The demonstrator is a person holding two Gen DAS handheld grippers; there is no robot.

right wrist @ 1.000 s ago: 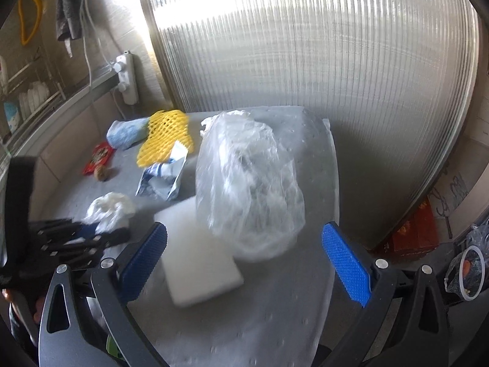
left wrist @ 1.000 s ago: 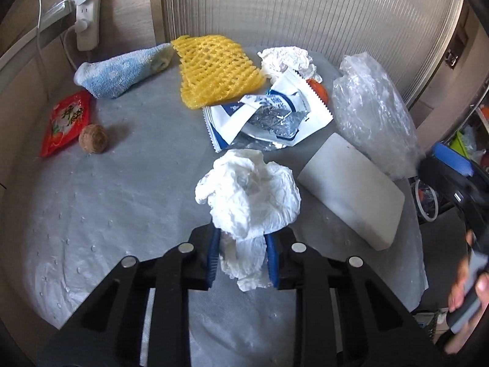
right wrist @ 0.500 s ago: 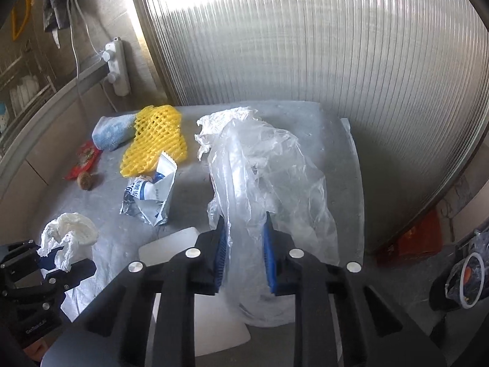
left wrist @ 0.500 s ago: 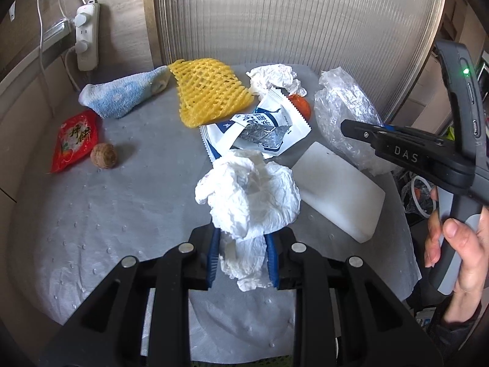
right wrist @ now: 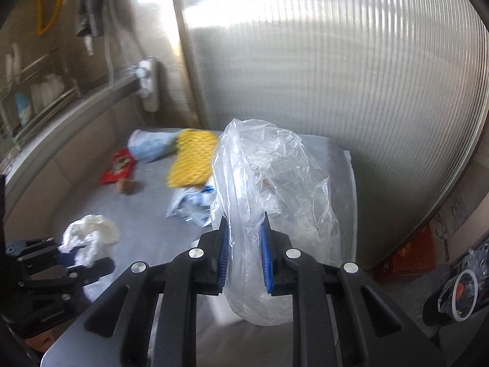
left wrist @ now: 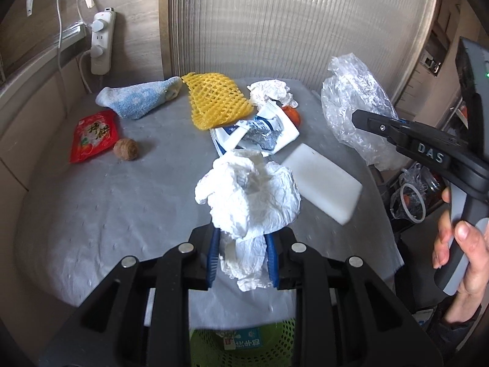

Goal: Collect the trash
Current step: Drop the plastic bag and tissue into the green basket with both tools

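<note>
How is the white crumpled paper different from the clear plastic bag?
The crumpled paper is white and opaque; the plastic bag is clear and see-through. The paper is a compact wad, while the bag is larger and billowy. Both are held off the table, each pinched between blue-padded jaws.

I see a grey table (left wrist: 91, 214): blue sock (left wrist: 137, 101), red packet (left wrist: 93, 136), walnut (left wrist: 126, 150) upper left; yellow net (left wrist: 215, 104), white block (left wrist: 324, 183) centre-right.

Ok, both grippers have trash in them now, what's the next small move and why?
Probably carry the left gripper back over the green basket at the table's near edge and let go there. It is shut on the crumpled tissue, the basket sits just below it, and the right gripper already pinches the clear plastic bag.
</note>
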